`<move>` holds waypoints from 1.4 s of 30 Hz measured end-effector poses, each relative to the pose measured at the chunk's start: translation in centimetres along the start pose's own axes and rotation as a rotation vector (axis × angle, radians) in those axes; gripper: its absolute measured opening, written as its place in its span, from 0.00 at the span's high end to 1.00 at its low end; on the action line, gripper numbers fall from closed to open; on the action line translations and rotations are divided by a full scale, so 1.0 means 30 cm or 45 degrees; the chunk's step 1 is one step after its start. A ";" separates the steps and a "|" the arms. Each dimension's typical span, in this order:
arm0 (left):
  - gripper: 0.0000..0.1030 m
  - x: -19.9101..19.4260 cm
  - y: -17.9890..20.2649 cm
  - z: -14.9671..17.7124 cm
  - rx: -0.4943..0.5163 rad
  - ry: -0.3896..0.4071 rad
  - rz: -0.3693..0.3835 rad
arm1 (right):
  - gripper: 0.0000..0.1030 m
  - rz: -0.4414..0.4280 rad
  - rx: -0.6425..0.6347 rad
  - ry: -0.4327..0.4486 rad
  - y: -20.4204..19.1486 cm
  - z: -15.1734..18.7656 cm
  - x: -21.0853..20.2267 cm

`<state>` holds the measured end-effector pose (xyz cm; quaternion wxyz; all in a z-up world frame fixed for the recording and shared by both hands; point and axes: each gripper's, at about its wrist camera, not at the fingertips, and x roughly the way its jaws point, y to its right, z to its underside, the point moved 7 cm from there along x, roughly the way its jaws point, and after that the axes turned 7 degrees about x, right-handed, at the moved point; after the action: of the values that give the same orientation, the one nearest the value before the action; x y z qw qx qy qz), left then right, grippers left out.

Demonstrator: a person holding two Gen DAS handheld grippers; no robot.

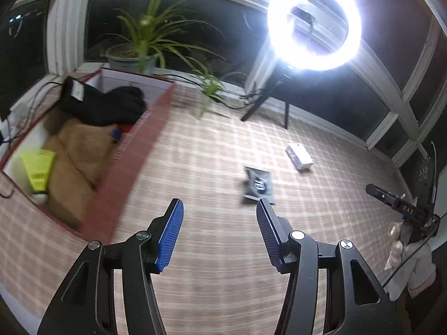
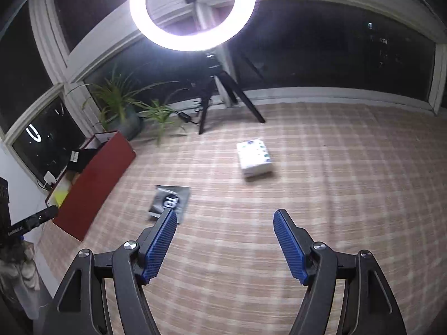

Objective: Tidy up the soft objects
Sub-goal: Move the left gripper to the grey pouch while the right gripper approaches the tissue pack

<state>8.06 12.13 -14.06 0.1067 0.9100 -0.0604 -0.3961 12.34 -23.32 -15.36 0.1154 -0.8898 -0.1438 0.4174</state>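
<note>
On the tabletop, loose items: we count two, a grey foil pouch (image 1: 258, 185) nearer us and a white tissue pack (image 1: 299, 156) beyond it, well apart, both flat on the checked cloth (image 1: 212, 145).
Red box: one red box (image 1: 131, 150) sits at the left edge of the cloth; we see a black glove (image 1: 103, 103), a tan cloth (image 1: 78, 150) and a yellow shuttlecock (image 1: 39, 170) inside.
Left gripper: the left gripper (image 1: 220, 205) hovers above the cloth, its jaws spread wide with nothing between them; the pouch lies just past the right fingertip.
Right gripper: the right gripper (image 2: 225, 215) has its jaws equally wide and holds nothing; the pouch (image 2: 170, 201) sits just beyond its left fingertip, the tissue pack (image 2: 254, 160) farther ahead.
Backdrop: one lit ring light (image 1: 314, 23) on a tripod and one potted plant (image 1: 134, 53) by the dark window.
Left view only: the box's contents in full, and the other gripper at the far right.
Right view only: the box's red outer wall (image 2: 95, 178), with only a little of the contents showing over it.
</note>
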 end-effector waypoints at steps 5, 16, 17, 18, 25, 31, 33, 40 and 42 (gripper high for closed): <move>0.48 0.057 0.136 0.013 0.033 0.021 -0.024 | 0.34 0.000 -0.025 0.016 0.083 -0.038 0.007; 0.44 0.247 0.257 0.017 0.083 0.093 -0.098 | 0.33 0.033 -0.105 0.054 0.123 -0.121 0.127; 0.44 0.270 0.261 0.015 0.093 0.088 -0.106 | 0.33 0.032 -0.099 0.052 0.122 -0.132 0.154; 0.44 0.292 0.265 0.013 0.102 0.084 -0.119 | 0.33 0.029 -0.096 0.050 0.121 -0.139 0.173; 0.44 0.444 0.292 0.006 0.133 0.032 -0.104 | 0.33 0.077 -0.129 0.010 0.110 -0.190 0.351; 0.44 0.527 0.295 -0.007 0.117 -0.001 -0.084 | 0.32 0.098 -0.171 -0.046 0.091 -0.212 0.483; 0.44 0.551 0.290 -0.006 0.109 -0.018 -0.078 | 0.31 0.099 -0.179 -0.058 0.082 -0.221 0.519; 0.44 0.607 0.271 -0.010 0.082 -0.042 -0.079 | 0.26 0.135 -0.258 -0.093 0.050 -0.242 0.607; 0.44 0.620 0.271 -0.013 0.078 -0.046 -0.073 | 0.24 0.154 -0.293 -0.106 0.040 -0.243 0.629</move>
<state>20.78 0.68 -24.99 0.0662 0.9069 -0.0482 -0.4132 29.71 -18.42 -24.58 -0.0188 -0.8862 -0.1415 0.4407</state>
